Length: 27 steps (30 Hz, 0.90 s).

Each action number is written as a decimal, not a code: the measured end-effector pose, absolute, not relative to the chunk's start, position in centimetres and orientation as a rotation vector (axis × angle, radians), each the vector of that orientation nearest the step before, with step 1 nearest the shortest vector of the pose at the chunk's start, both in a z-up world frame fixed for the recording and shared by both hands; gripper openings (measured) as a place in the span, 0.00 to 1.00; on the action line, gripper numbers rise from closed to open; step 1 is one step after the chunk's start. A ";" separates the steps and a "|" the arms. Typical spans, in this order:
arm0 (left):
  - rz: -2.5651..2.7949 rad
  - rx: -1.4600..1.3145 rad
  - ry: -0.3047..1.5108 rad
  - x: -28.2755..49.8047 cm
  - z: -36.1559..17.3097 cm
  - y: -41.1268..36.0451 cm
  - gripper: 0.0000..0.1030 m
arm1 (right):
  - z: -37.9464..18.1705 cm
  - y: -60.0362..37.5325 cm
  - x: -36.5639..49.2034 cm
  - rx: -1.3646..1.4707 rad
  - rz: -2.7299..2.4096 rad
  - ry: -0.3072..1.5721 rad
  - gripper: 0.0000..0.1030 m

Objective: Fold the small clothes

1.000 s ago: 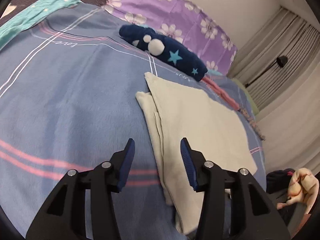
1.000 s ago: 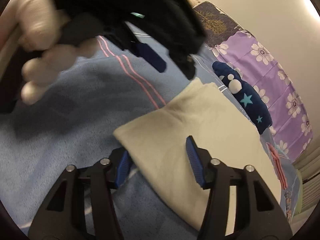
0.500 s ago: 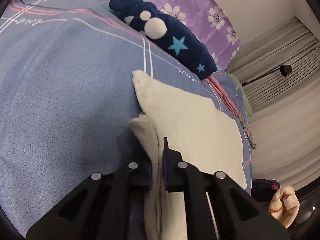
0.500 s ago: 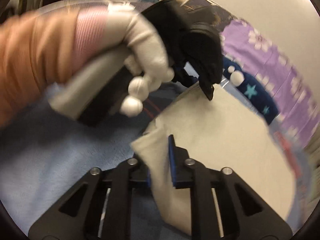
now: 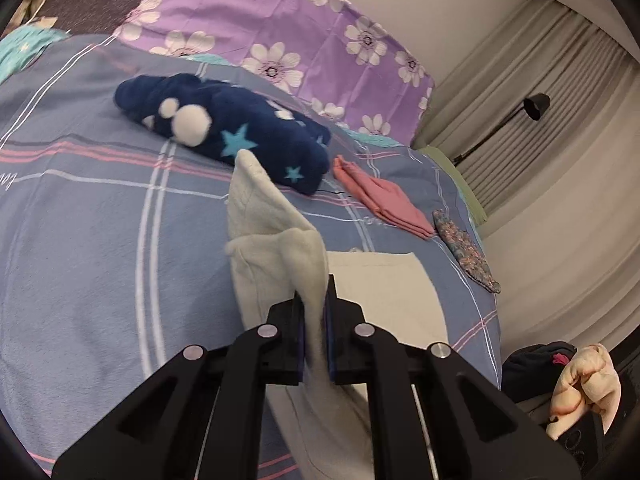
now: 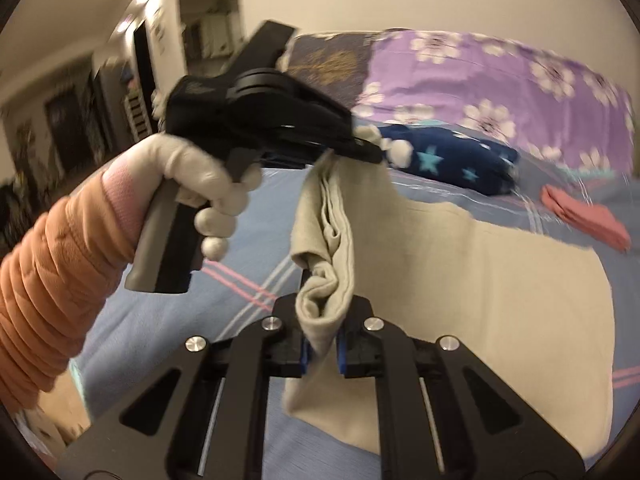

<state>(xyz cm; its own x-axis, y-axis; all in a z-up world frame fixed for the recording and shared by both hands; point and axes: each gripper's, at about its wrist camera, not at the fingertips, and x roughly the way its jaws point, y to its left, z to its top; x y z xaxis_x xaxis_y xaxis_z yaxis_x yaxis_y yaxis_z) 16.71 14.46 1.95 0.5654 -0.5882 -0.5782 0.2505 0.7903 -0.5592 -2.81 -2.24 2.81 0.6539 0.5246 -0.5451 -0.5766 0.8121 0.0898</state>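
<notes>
Nearest in the left wrist view, the left gripper [image 5: 316, 320] has its jaws closed on a bunched edge of the cream cloth [image 5: 276, 248], which rises from between the blue pads [image 5: 329, 336] toward 12 o'clock and stands lifted off the bed [image 5: 88, 240]; these jaws have just been closing, with the cloth between them. At 3 o'clock from that grip, the rest of the cloth lies flat on the blue plaid cover. Likewise, in the right wrist view the right gripper [image 6: 322, 344] is clamped on a folded corner of the cloth [image 6: 328, 264], whose pinched folds stand up at 12 o'clock from its pads [image 6: 305, 354]; its jaws too have just been closing on the fabric. From there the cloth spreads toward 3 o'clock over the bed [image 6: 168, 332]. Beyond it, at 11 o'clock, the left gripper [image 6: 360, 148] shows from the side, blurred, pinching the upper end of the same lifted edge, so the cloth hangs stretched between the two grippers. A gloved hand [image 6: 192, 184] with an orange sleeve [image 6: 44, 280] holds its handle at 9 o'clock. Farther off in the left view, a navy bundle [image 5: 224, 132] with stars and white dots lies at 11 o'clock, a pink garment [image 5: 384, 204] at 1 o'clock just beside it, and a small patterned piece [image 5: 464, 248] at 2 o'clock near the bed's edge. Behind them sits a purple flowered pillow [image 5: 288, 24], and curtains [image 5: 532, 92] with a black lamp [image 5: 536, 104] stand at 2 o'clock. At 4 o'clock, low in that view, a hand [image 5: 580, 392] shows at the frame's edge.
</notes>
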 end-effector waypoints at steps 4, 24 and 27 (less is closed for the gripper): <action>-0.540 -0.399 0.831 17.3 3.7 9.7 0.07 | 3.3 -8.4 -2.2 0.039 0.575 0.583 0.07; -0.608 -0.067 1.005 21.1 -1.6 -16.5 0.07 | -3.4 -31.9 -1.4 0.523 0.397 0.662 0.05; -0.592 -0.040 1.030 21.5 -3.0 -18.0 0.07 | -4.6 -32.7 -1.4 0.553 0.400 0.688 0.04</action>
